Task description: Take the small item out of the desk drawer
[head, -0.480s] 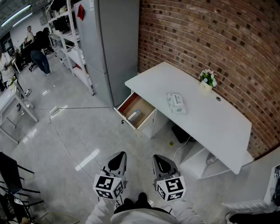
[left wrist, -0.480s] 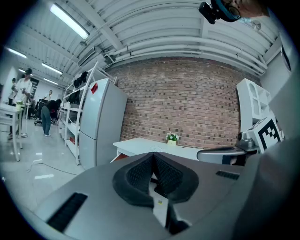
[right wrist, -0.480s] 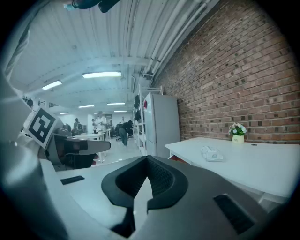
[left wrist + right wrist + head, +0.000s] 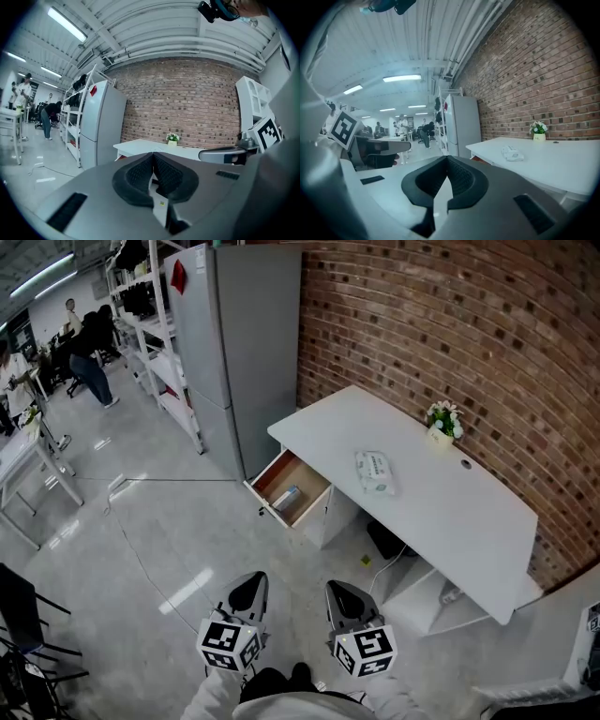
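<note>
The white desk point(image 4: 441, 512) stands against the brick wall, and its wooden drawer point(image 4: 277, 476) is pulled open at the left end. A small light item point(image 4: 286, 496) lies inside the drawer. My left gripper point(image 4: 247, 582) and right gripper point(image 4: 339, 589) are held side by side low in the head view, well short of the drawer and above the floor. Both are shut with nothing between the pads. In the left gripper view the jaws point(image 4: 153, 154) meet, with the desk point(image 4: 140, 147) far ahead. In the right gripper view the shut jaws point(image 4: 446, 158) point past the desk point(image 4: 548, 164).
A tissue pack point(image 4: 375, 472) and a small flower pot point(image 4: 442, 418) sit on the desk. A grey fridge point(image 4: 234, 343) and white shelving point(image 4: 155, 343) stand left of the desk. People point(image 4: 89, 352) work at the far left. Cables lie on the floor under the desk.
The desk and drawer sit slightly lower in the head view, as the camera has shifted a little. Both grippers stay shut in nearly the same place.
</note>
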A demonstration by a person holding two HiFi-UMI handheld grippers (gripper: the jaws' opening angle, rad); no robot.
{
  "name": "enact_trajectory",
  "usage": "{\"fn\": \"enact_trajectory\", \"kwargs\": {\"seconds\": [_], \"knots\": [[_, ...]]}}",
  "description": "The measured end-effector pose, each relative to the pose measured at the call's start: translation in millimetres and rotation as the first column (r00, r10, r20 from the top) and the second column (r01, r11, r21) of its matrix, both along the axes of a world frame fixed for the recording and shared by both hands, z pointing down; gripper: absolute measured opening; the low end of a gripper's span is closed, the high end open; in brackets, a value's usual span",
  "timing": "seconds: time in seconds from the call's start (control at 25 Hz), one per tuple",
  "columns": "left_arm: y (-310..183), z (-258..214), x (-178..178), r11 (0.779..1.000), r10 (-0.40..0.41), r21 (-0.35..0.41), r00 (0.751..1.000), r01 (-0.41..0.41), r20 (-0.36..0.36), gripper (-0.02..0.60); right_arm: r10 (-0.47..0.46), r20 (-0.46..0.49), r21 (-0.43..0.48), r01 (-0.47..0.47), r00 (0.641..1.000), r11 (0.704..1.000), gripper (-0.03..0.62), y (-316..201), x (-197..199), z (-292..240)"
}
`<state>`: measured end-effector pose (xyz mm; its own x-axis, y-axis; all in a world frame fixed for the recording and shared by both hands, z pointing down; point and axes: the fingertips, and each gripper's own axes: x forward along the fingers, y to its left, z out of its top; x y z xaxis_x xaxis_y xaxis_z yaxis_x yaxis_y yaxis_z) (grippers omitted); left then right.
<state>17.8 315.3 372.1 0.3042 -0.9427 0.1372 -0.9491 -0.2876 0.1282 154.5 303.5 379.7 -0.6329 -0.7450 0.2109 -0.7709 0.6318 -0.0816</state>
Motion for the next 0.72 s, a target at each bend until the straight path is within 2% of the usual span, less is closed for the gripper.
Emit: {"fn": "enact_trajectory", "kwargs": {"seconds": [0.32,0.48,0.72], "knots": [[-13,-1,2,1.000,0.002,-0.001,1.000,-0.002,0.019,0.023,-0.004,0.005,0.005,0.004,1.000,1.000,0.026,-4,6,-1],[-23,5,3,1.000,0.009,-0.016,1.000,-0.008,0.023,0.062,-0.007,0.006,0.003,0.007,1.000,1.000,0.026,-9,5,0],[-51,17,-3,0.999,0.023,-0.040,1.000,-0.022,0.021,0.088,0.011,0.000,-0.018,-0.011,1.000,1.000,0.026,-35,-1,11]]}}
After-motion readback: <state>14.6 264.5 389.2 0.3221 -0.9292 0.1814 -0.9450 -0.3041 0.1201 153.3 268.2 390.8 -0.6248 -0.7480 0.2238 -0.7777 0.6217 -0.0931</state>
